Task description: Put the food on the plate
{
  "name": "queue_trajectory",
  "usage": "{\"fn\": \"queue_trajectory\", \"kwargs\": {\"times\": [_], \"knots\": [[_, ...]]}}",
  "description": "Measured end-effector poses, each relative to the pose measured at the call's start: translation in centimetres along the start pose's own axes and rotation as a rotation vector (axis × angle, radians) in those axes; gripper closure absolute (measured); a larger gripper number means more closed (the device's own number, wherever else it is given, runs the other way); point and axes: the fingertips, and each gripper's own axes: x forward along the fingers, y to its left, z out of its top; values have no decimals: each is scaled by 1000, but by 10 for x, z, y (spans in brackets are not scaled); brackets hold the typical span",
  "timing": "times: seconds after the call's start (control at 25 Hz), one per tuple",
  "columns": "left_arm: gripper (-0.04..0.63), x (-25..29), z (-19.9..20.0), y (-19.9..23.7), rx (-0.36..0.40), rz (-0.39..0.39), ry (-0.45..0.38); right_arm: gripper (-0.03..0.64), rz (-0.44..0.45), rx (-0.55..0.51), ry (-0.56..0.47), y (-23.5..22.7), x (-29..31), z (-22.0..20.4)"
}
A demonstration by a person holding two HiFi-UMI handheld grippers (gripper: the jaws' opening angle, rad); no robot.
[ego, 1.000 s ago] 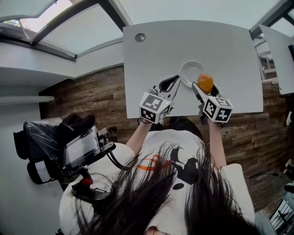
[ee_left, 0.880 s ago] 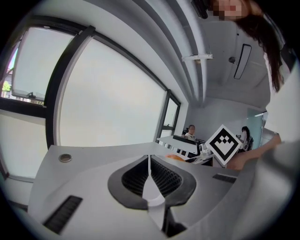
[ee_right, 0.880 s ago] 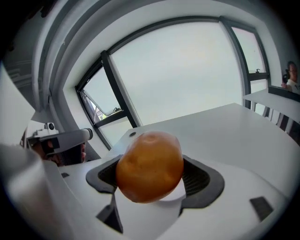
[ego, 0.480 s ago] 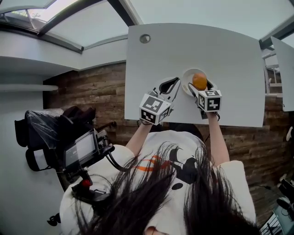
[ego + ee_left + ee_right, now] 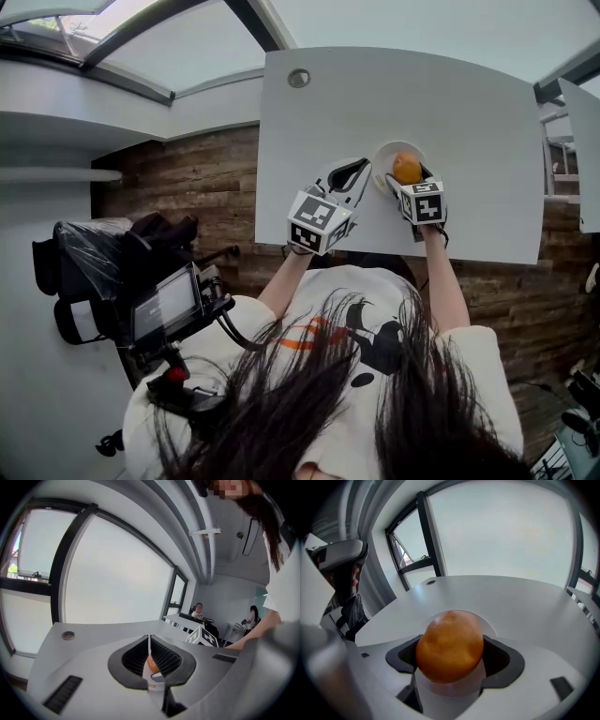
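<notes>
Food over plate

The right gripper (image 5: 408, 176) is clamped on the round orange food (image 5: 407, 166) from both sides. The food is over the white plate (image 5: 382, 156) on the grey table (image 5: 469, 112); whether it touches the plate I cannot tell. The left gripper (image 5: 361, 164), its jaws together, is just beside the plate.

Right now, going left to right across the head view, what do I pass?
Monitor rig → table grommet → left gripper → orange, held in the right gripper.
</notes>
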Motion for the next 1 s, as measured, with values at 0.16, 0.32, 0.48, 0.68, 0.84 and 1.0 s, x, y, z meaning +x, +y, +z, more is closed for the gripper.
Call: {"fn": "queue_trajectory", "kwargs": {"times": [0.16, 0.32, 0.48, 0.68, 0.84, 1.0], "knots": [[589, 4, 4, 0, 0, 1, 1, 229, 2, -3, -5, -5, 0, 1], [589, 5, 3, -2, 3, -5, 2, 229, 11, 27, -9, -7, 1, 2], [589, 4, 2, -2, 8, -9, 2, 227, 17, 73, -3, -9, 0, -1], [589, 3, 2, 0, 6, -6, -2, 226, 7, 110, -4, -14, -5, 0], [589, 3, 1, -3, 10, -16, -2, 225, -35, 134, -46, -23, -16, 8], [589, 3, -1, -6, 18, -29, -1, 227, -43, 185, -141, -25, -40, 24]]}}
